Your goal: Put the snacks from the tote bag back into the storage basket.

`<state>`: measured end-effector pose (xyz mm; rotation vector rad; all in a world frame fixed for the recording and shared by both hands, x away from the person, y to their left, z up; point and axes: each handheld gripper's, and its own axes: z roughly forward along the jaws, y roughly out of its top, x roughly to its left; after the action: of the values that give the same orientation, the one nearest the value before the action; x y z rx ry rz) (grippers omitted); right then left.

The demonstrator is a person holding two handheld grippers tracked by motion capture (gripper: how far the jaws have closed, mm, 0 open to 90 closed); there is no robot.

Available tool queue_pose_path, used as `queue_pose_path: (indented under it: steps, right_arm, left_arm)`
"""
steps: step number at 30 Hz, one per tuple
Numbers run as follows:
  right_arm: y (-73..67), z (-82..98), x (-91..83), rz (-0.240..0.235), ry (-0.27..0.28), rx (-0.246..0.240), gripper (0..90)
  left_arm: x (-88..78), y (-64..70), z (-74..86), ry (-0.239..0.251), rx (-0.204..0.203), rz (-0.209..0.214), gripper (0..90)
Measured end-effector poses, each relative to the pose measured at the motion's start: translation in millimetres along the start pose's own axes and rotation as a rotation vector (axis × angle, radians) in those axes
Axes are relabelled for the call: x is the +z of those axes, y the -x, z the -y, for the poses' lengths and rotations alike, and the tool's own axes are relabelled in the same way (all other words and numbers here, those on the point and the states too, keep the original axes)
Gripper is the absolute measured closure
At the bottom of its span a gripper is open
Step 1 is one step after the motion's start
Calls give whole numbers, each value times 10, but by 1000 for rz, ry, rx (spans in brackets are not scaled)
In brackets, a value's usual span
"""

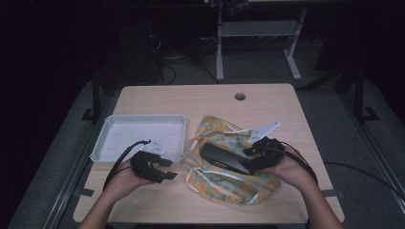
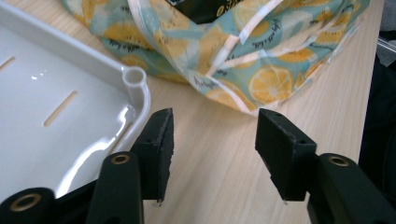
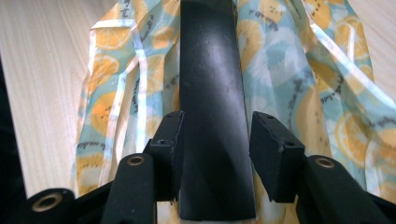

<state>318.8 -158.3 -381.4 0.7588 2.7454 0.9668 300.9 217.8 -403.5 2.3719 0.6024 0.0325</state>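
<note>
The right gripper (image 3: 215, 154) has its jaws around a long black box (image 3: 212, 93), maybe just touching. The box looks stiff and smooth, lying on the soft lemon-print bag (image 1: 229, 164). At 9 o'clock, the left gripper (image 1: 160, 168) is open, holding nothing.

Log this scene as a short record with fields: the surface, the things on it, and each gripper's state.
surface: wooden table
tray: white tray, at the table's left, nothing in it
bag: lemon-print bag, right of the tray
box: long black box, lying on the bag
left gripper: open, nothing between the jaws, near the tray's corner
right gripper: jaws on both sides of the black box; grip unclear
</note>
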Motion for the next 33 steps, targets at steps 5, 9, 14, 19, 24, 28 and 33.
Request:
queue_pose_path:
  steps: [5,9,14,19,24,28,33]
  right_arm:
    - [23,-61,102,-19,-8,-1,517]
    - [7,-45,171,-25,-20,-19,495]
    - [3,-41,213,-30,-29,-38,477]
    - [6,-44,255,-26,-40,-49,463]
    - [10,-48,286,-16,-52,-66,427]
    - [12,-42,315,-7,-69,-64,417]
    - [12,-31,360,-6,-71,-61,409]
  left_arm:
    - [11,-17,29,11,7,0,420]
    - [35,-7,37,0,25,4,406]
    - [67,3,55,-11,29,8,405]
    - [74,10,52,-11,29,8,406]
    - [78,23,71,-19,34,7,406]
    - [81,25,71,-20,30,9,406]
    - [86,32,71,-20,31,11,406]
